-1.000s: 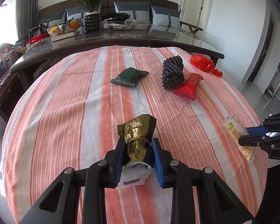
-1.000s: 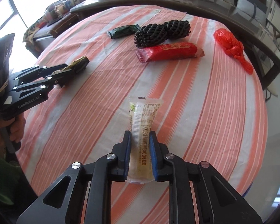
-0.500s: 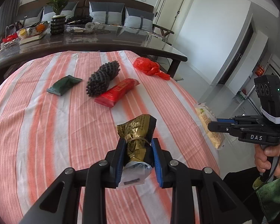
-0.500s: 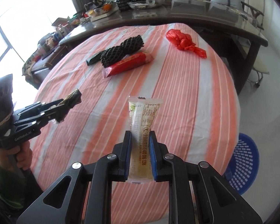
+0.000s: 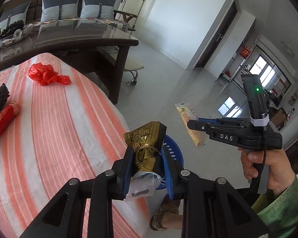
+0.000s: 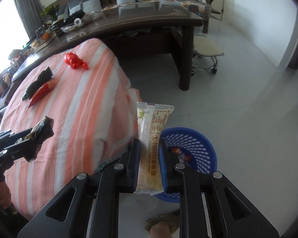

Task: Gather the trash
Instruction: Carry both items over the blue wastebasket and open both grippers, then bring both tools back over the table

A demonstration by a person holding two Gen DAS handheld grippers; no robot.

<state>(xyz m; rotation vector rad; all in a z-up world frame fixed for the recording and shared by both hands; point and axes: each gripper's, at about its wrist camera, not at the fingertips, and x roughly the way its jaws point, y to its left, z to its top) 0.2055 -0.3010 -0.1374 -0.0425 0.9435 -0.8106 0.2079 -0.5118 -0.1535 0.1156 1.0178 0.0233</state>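
Trash in left gripper: gold wrapper (image 5: 147, 144), crumpled, with a clear plastic scrap hanging below it, was pinched between the blue pads of the left gripper (image 5: 147, 158); it was held in the air past the table's edge, with the basket showing behind it.
Trash in right gripper: pale sachet (image 6: 151, 142), printed, upright, was clamped at its lower half between the fingers of the right gripper (image 6: 149, 158); its upper half stuck up free.
Basket: blue basket (image 6: 200, 144) stood on the grey floor just beside the table; a few small scraps lay inside, red and white, too small to tell more. From the right wrist view the sachet sat in front of its near left rim.
Table: round table (image 6: 85, 103) was covered by a cloth of orange and white stripes that hung over the edge.
Trash on table: red bag (image 5: 46, 76), knotted, lay near the far edge; black mesh (image 6: 38, 82) and red packet (image 6: 42, 92) lay touching, side by side, well apart from the bag.
Grippers together: both were off the table's right side, near each other, the left one nearer the table.
Hand: right hand (image 5: 266, 166) gripped the handle of the right gripper; a green sleeve showed at the wrist.
Behind: dark desk (image 6: 149, 23) with clutter stood behind the table, a stool (image 6: 206, 53) beside it.
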